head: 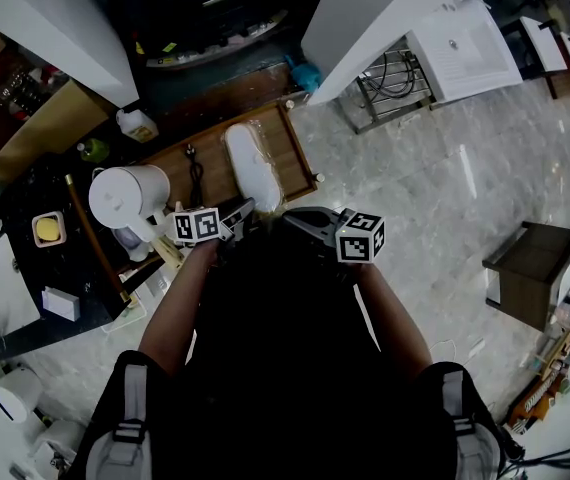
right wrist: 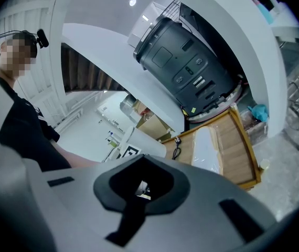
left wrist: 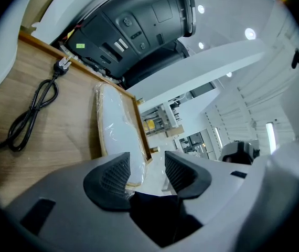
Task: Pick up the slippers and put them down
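Marble floor (head: pixel 445 198) bearing a wooden tray (head: pixel 300 158); one film-wrapped slipper (left wrist: pixel 119 135) is lying on it beside one cable (left wrist: pixel 31 112).
I am holding my left gripper (left wrist: pixel 146 172) with jaws apart at the slipper's near end; my right gripper (right wrist: pixel 141 189) is hanging closed, empty. I am judging the slipper light, soft and film-slick, so pinching across its near edge looks best.
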The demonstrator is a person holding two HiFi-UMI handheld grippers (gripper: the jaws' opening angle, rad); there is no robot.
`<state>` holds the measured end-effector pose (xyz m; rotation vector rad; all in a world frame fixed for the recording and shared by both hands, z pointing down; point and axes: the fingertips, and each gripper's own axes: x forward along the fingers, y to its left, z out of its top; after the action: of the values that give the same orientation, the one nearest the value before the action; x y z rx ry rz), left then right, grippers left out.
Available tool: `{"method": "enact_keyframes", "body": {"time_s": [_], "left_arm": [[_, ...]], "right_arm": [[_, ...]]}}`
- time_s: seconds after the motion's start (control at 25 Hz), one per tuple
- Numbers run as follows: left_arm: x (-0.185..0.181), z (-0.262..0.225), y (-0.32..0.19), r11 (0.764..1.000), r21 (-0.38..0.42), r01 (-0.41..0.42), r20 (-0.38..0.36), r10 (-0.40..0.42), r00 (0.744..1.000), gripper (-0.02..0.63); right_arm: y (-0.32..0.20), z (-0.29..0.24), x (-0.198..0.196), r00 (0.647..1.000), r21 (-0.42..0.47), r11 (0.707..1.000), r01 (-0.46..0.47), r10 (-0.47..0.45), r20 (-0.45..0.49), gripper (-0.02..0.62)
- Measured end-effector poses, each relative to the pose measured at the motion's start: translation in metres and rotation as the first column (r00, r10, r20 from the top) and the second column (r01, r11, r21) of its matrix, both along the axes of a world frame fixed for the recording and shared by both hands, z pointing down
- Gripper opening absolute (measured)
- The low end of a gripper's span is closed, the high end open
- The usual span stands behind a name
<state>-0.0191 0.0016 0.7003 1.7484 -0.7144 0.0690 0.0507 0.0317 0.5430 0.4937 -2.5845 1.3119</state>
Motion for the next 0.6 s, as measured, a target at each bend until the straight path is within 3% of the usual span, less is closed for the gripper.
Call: {"method": "enact_keyframes", "body": {"time_s": [0.6], "left_arm": [[-0.003, 0.036, 0.012, 0.995, -0.102, -0.021, 0.069, 0.028, 0.997, 0.199]], "right_arm": [[-0.005, -0.007, -0.01, 1.0, -0.006, 1.0, 0.013, -0.013, 0.017, 0.008]]}}
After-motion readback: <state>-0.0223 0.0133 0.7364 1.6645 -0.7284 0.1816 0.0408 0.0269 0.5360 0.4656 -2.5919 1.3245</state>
